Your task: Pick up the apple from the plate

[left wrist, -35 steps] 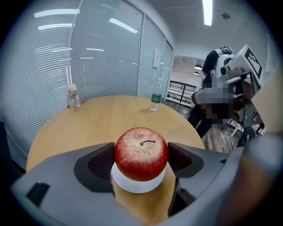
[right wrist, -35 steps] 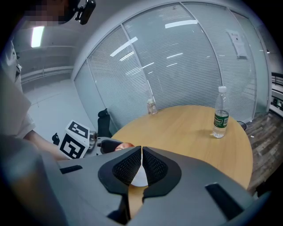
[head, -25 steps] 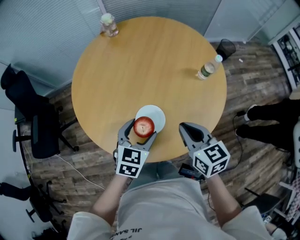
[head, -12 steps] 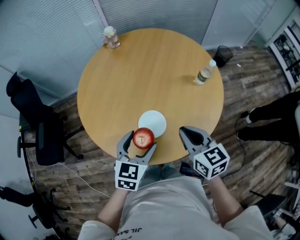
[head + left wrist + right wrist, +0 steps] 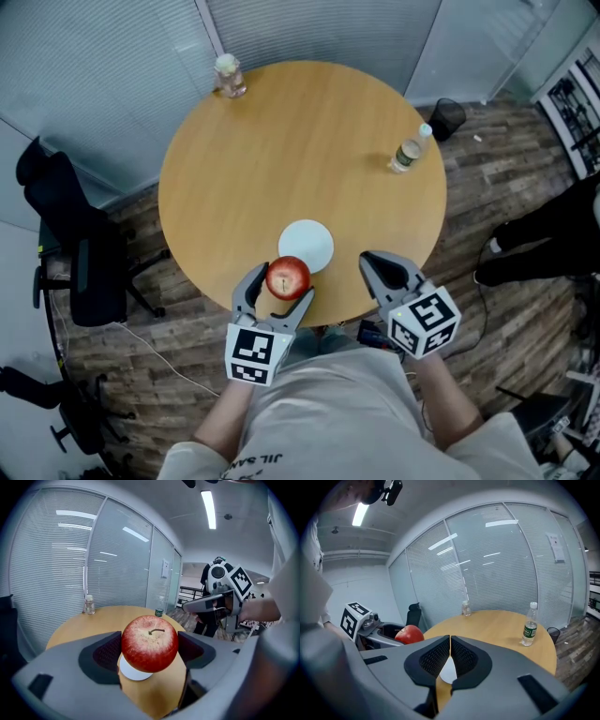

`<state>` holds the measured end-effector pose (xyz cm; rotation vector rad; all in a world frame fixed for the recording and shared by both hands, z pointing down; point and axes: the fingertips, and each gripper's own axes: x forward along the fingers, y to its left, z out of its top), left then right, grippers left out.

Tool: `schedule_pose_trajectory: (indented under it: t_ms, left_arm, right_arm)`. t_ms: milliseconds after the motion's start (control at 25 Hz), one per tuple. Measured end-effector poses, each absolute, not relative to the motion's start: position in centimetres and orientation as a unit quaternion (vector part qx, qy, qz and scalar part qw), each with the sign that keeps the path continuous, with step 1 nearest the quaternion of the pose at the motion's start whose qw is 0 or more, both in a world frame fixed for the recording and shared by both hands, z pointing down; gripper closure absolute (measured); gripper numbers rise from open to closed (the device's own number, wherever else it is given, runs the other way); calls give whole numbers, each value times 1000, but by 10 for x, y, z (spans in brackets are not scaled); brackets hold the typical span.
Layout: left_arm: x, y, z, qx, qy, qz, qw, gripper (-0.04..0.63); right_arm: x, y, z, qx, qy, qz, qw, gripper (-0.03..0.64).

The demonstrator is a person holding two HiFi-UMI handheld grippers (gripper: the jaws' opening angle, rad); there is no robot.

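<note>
Red apple (image 5: 288, 277), pale speckled patch on top, short brown stem. It is grasped between the left gripper (image 5: 281, 283) fingers at lower centre of frame, over the tabletop's (image 5: 300, 150) near edge, just lower left of the white plate (image 5: 309, 244). Stem and speckles show only in the left gripper view, where the plate peeks out under the apple. Right gripper (image 5: 450, 656) fingers are clenched together. Its view catches the apple from the side at mid left and a bottle (image 5: 528, 625) at the right.
</note>
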<state>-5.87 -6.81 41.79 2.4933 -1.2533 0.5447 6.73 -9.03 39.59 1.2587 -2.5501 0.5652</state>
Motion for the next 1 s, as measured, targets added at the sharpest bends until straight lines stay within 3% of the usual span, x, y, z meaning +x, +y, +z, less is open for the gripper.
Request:
schedule_pose_trajectory:
  t_ms: [1000]
  left_arm:
    - [-59, -69, 404, 874, -432, 173, 141, 219]
  right_arm:
    - [67, -77, 399, 436, -869, 198, 124, 584]
